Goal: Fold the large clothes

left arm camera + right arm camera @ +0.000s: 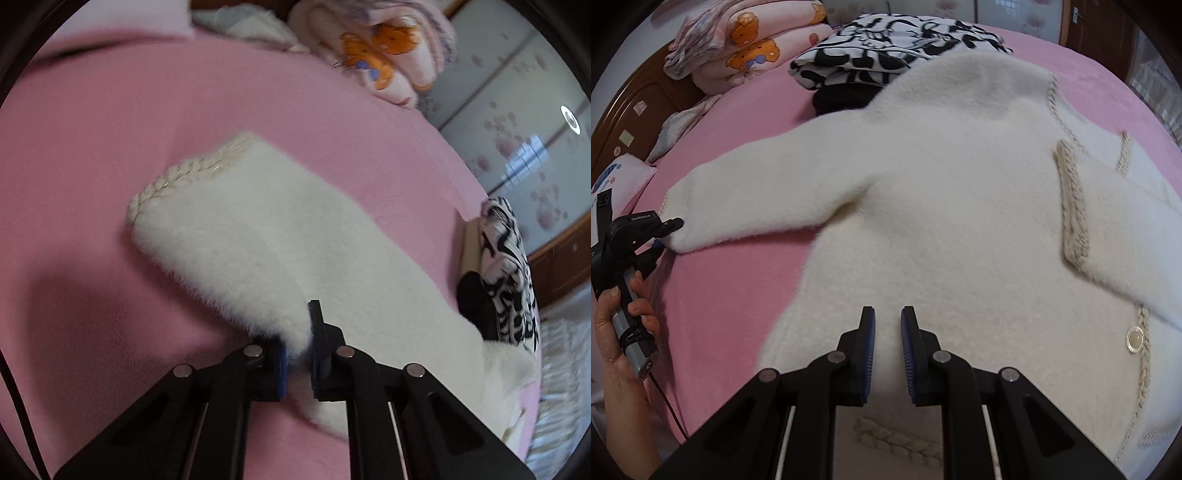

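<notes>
One white fluffy coat (942, 206) lies spread on the pink bed (738, 280); its sleeve (258, 236) stretches straight out sideways from the body, cuff outermost; the left gripper (297, 343) pinches that sleeve's edge near the cuff; the right gripper (887, 354) hovers over the coat's body, jaws narrow, nothing visibly clamped.
</notes>
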Tool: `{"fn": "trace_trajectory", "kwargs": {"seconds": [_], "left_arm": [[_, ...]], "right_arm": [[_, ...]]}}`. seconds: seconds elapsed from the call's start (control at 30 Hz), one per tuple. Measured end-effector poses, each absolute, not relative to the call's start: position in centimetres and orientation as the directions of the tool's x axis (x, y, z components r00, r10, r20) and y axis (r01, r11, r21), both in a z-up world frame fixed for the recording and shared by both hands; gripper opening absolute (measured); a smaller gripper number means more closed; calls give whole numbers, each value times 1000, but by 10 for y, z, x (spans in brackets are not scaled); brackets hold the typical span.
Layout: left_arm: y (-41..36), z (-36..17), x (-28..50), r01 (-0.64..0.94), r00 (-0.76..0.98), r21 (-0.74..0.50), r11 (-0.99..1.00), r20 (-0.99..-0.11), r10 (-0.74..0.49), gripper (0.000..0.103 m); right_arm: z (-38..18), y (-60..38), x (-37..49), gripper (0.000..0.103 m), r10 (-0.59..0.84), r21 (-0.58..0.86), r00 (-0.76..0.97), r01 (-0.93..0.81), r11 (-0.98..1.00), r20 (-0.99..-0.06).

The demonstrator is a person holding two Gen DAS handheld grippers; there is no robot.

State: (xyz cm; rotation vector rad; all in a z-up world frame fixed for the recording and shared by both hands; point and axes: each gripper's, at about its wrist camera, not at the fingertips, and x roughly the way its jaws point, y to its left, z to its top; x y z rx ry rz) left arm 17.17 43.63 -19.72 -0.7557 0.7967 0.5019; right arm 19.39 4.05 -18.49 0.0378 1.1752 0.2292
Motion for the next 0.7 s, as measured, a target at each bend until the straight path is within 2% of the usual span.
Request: {"fn": "trace_trajectory", "kwargs": {"seconds": [0.13,0.23,0.33,0.43,0.53,0.7], "left_arm": [[386,-144,179,-542,685,-388,746,-717,125,6],[324,-107,190,-404,743,-358,842,-665,74,7],[252,-87,199,-238,769,-330,913,-639,-31,7],[182,-92,205,-83,735,-318,944,-660,-158,7],[120,-115,211,18,659,-283,959,-718,-224,7],[63,-161,209,69,544,-206,976,-812,-210,10]], "right_arm": [[-180,15,191,14,205,173,379,-117,978,-902],[-175,-10,189,14,209,196,394,-73,978,-895],[-168,-41,186,14,203,214,421,-22,977,-884],[-161,-74,182,14,188,229,448,38,973,-874],[-161,-111,177,14,164,238,460,107,965,-872],[-175,-163,165,14,143,252,436,204,946,-888]]}}
